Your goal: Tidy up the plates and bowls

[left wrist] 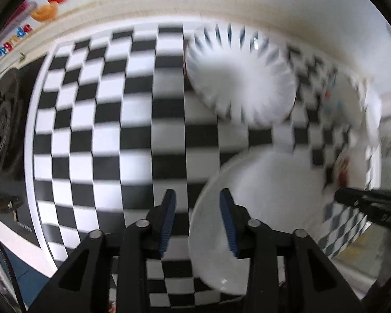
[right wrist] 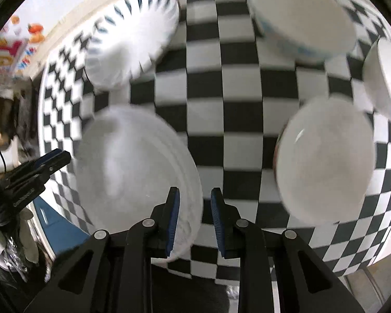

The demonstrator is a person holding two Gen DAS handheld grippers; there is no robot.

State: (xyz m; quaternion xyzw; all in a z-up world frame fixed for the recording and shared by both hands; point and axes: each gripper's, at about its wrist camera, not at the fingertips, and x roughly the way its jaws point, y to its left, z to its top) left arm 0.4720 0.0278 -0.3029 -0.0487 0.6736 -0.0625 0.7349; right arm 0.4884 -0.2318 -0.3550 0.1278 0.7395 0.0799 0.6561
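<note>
Carefully, I judged, was how to take the plain white round plate: my right gripper hung with its blue-padded jaws parted and holding nothing, the plate's near rim just below the left pad, so I meant to slide one pad under the lip and close on the rim alone. My left gripper was likewise spread and empty above the same plate, whose edge lay between its fingers. The plate lay flat on the black-and-white checkered cloth, glossy and shallow, likely slippery. Beyond it sat a white plate with dark blue radial strokes around its rim. To the right stood a plain white bowl, a blue-patterned white bowl and another white bowl at the edge. Both views were blurred.
</note>
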